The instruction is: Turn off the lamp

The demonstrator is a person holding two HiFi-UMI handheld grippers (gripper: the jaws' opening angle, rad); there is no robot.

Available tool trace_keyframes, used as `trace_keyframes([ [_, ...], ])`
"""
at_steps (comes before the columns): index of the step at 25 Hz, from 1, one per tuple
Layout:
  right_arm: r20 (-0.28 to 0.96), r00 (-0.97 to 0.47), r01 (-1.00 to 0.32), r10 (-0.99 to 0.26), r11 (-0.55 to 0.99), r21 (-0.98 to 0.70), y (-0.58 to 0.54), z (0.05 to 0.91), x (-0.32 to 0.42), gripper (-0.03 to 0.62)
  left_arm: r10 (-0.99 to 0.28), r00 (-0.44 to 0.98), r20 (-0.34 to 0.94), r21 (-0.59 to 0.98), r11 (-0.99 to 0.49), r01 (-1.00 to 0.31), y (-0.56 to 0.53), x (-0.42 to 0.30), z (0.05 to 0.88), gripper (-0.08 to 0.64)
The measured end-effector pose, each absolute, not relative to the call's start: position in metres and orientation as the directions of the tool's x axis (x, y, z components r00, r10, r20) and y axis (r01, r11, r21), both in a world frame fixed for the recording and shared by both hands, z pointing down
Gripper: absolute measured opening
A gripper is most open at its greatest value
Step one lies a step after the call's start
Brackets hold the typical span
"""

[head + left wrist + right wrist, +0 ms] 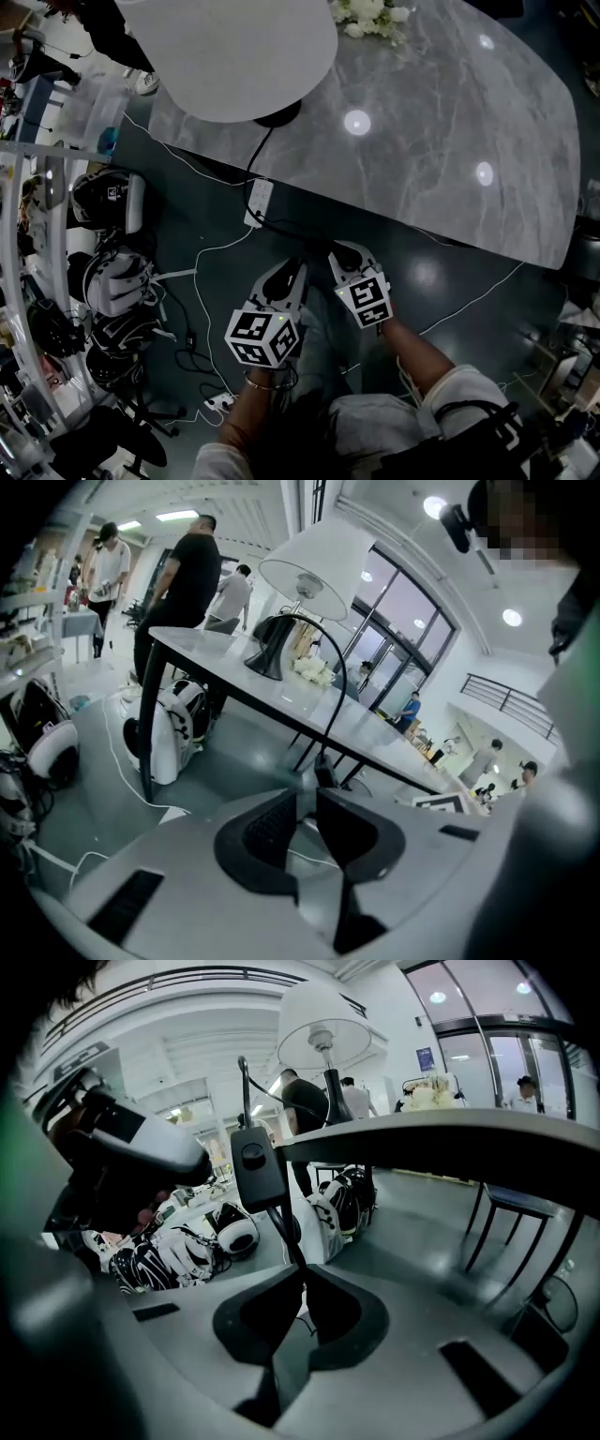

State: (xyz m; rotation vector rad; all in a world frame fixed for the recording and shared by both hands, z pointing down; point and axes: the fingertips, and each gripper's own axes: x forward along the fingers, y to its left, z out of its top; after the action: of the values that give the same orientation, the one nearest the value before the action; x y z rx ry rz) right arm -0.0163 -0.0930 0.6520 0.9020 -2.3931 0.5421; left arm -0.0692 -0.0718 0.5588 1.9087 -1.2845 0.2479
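R gripper (302,1274) pinches cord (281,1227) just under switch (255,1168), switch at 11 of jaws, cord near upright | L gripper (307,799) half-open, empty, switch just ahead at 12, likely presser | lamp (323,1030) on table (450,1133), 12

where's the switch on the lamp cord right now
In the right gripper view, left of centre: the switch hangs on the cord beside the table edge, just above the right hand-held gripper, whose jaws pinch the cord.
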Motion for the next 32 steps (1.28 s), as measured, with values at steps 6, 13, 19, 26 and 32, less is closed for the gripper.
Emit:
trace_keyframes([
  [6,0.643,-0.608,-0.713,-0.466,0.676,-0.184,-0.101,0.685,-0.015,0.011,-0.674,0.343,0.655,0.410,-0.065,-0.910,-0.058,-0.091,0.595,0.008],
  [13,0.694,-0.543,-0.769,-0.473,0.612,-0.184,-0.119,0.741,-0.012,0.011,-0.649,0.322,0.690,0.418,-0.007,-0.908,-0.040,-0.099,0.632,0.006],
  [19,0.718,-0.502,-0.799,-0.483,0.577,-0.170,-0.133,0.778,-0.010,0.011,-0.645,0.297,0.704,0.406,0.023,-0.914,-0.033,-0.113,0.654,0.006],
  [26,0.761,-0.472,-0.812,-0.445,0.556,-0.178,-0.131,0.799,-0.008,0.056,-0.641,0.285,0.712,0.396,0.031,-0.918,-0.033,-0.125,0.659,0.006],
  [32,0.801,-0.464,-0.809,-0.378,0.549,-0.209,-0.120,0.810,-0.006,0.081,-0.660,0.266,0.703,0.388,0.042,-0.921,-0.048,-0.132,0.653,0.006],
])
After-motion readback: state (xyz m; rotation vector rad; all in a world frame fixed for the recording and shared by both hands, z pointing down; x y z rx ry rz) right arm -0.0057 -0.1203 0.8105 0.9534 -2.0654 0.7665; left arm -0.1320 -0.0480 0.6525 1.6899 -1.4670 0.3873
